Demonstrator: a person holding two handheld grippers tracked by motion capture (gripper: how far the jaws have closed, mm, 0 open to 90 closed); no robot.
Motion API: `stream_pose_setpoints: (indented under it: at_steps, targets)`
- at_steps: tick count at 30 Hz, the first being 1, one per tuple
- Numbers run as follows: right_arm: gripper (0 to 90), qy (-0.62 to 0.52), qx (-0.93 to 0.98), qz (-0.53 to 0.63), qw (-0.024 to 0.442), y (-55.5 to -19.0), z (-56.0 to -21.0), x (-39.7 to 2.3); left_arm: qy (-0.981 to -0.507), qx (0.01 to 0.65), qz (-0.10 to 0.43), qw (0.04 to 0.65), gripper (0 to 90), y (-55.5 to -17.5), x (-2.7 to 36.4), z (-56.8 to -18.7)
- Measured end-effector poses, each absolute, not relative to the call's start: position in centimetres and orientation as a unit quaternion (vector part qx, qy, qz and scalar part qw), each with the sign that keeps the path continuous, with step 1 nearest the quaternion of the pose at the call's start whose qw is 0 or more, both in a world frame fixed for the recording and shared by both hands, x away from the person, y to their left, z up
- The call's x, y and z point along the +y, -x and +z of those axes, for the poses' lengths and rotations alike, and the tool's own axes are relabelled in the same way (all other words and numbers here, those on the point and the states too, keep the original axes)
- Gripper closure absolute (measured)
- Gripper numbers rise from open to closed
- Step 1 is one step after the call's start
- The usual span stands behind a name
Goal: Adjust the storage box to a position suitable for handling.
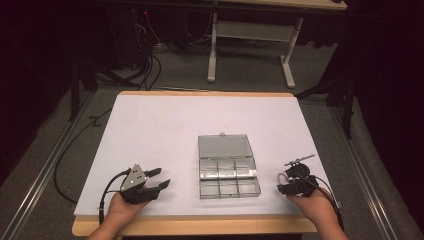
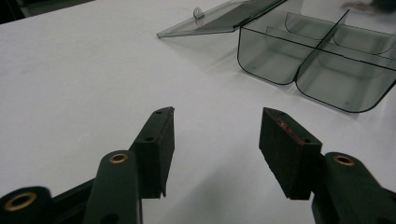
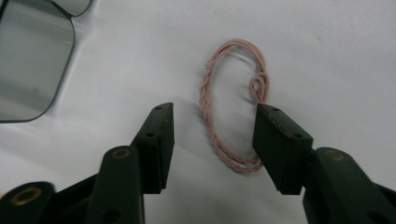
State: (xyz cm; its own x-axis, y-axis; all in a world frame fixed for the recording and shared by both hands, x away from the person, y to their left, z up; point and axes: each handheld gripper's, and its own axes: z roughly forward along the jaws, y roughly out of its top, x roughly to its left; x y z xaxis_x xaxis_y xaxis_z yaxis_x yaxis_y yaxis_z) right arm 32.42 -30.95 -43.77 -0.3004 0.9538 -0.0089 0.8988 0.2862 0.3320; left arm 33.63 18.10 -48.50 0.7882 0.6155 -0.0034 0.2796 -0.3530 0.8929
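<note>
Right gripper [image 3: 212, 119], jaws spread wide and holding nothing, straddles a pink twisted cord loop [image 3: 233, 100] lying at three o'clock of the open clear compartment box [image 1: 228, 172], and a shallow close could likely pinch one strand and drag it, while the left gripper [image 2: 215, 128] hovers wide and empty.

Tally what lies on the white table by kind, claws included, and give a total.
Clear plastic compartment box with open lid: 1
Pink twisted cord loop: 1
Handheld claws, left claw and right claw: 2
Total: 4
</note>
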Motion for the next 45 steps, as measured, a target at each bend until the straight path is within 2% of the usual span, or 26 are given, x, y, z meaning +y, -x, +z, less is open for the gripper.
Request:
stream_pose_setpoints:
  at_steps: [5, 9, 17, 20, 34, 37, 38, 45]
  targets:
    - [40.4, -0.583, 0.797, 0.129, 0.096, -33.2, -43.1, -30.9, -0.806, 0.278, 0.167, 0.495, 45.5, -33.7, 18.1, -48.5]
    - [39.1, -0.584, 0.799, 0.116, 0.09, -33.7, -43.3, -31.1, -0.804, 0.277, 0.17, 0.498, 45.6, -33.6, 18.1, -48.5]
    - [38.6, -0.586, 0.799, 0.1, 0.088, -34.6, -43.4, -31.4, -0.81, 0.273, 0.162, 0.493, 44.8, -33.7, 18.0, -48.5]
    - [38.3, -0.588, 0.801, 0.086, 0.072, -35.2, -43.9, -31.6, -0.808, 0.275, 0.163, 0.494, 44.8, -33.7, 18.1, -48.5]
    - [39.4, -0.582, 0.808, 0.078, 0.052, -35.7, -44.1, -31.7, -0.807, 0.273, 0.166, 0.497, 44.8, -33.6, 18.1, -48.5]
    - [43.0, -0.577, 0.812, 0.07, 0.057, -35.8, -44.1, -31.6, -0.807, 0.272, 0.166, 0.497, 44.8, -33.6, 18.1, -48.5]
    - [48.1, -0.574, 0.814, 0.069, 0.058, -35.8, -44.0, -31.6, -0.806, 0.273, 0.166, 0.499, 44.8, -33.6, 18.1, -48.5]
    - [60.3, -0.561, 0.823, 0.063, 0.061, -35.9, -43.9, -31.2, -0.808, 0.273, 0.163, 0.497, 45.0, -33.7, 18.1, -48.5]
